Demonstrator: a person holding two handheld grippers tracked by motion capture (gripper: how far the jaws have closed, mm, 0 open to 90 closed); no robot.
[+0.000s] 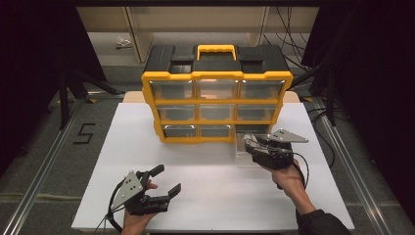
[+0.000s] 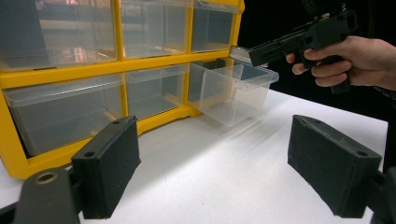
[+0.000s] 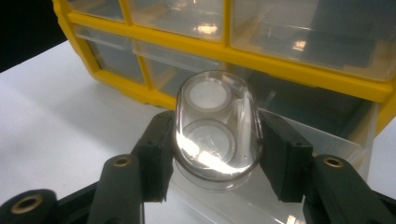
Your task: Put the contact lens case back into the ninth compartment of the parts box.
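A yellow and black drawer cabinet [image 1: 215, 93] with clear drawers stands at the back of the white table [image 1: 195, 166]. Its bottom-right drawer [image 1: 241, 151] [image 2: 233, 93] [image 3: 329, 140] is pulled out. My right gripper [image 1: 252, 143] [image 3: 217, 123] is shut on a small clear oval case [image 3: 217, 130] with round discs inside, held just above that drawer. In the left gripper view the right gripper [image 2: 261, 52] reaches over the drawer's rim with the case [image 2: 239, 52] at its tip. My left gripper [image 1: 166, 180] [image 2: 224, 140] rests open near the front left, with nothing between its jaws.
The other drawers of the cabinet [image 2: 60, 70] [image 3: 299, 60] sit pushed in. Bare white tabletop lies between the two grippers. Metal rails and dark floor flank the table, with a "5" marked on the floor [image 1: 84, 133] at the left.
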